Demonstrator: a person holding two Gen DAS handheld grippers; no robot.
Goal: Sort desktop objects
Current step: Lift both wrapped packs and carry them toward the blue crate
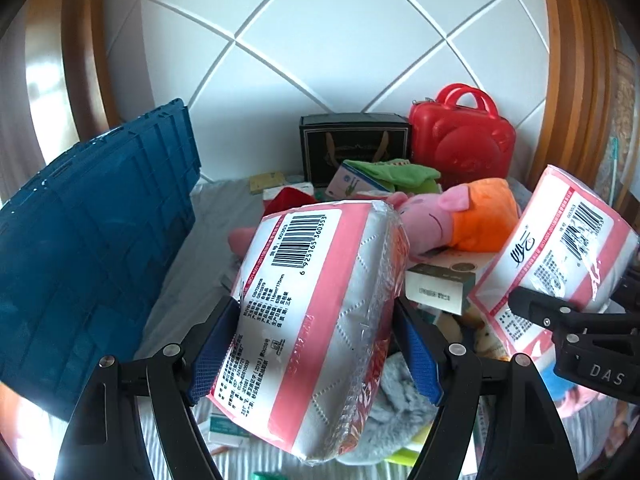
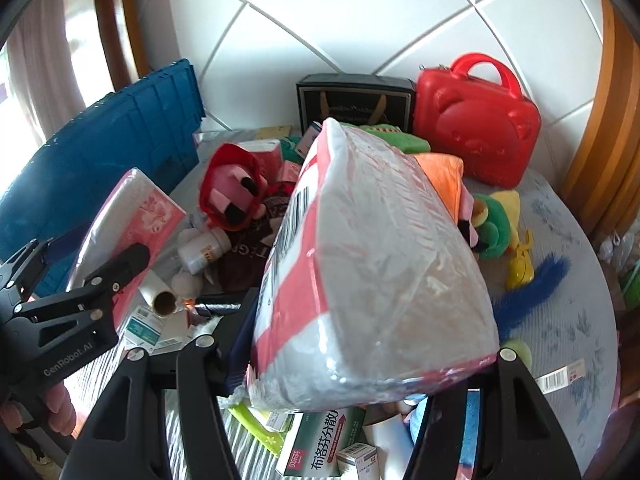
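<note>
A white quilted wall panel with wooden trim is seen at the back, and below it a grey striped cloth (image 2: pixel 576 280) buried in clutter. Taking the blue crate (image 1: pixel 92 248) as the landmark: just to its right, a pink-and-white tissue pack (image 1: pixel 320 320) is pinched between the blue pads of the left gripper (image 1: pixel 316 352) and held clear of the pile. Further right of the crate, a second tissue pack (image 2: pixel 372 264) is clamped the same way in the right gripper (image 2: pixel 360 360). Well beyond the crate, by the wall, a red case (image 1: pixel 460 140) and a black box (image 1: pixel 354 144) are parked, with a pink plush pig (image 1: pixel 452 216) lying in front. So the carry step looks to be in hand, probably. Next, both packs likely need to be swung over toward the crate and released there, with the plush and small boxes kept from being snagged.
</note>
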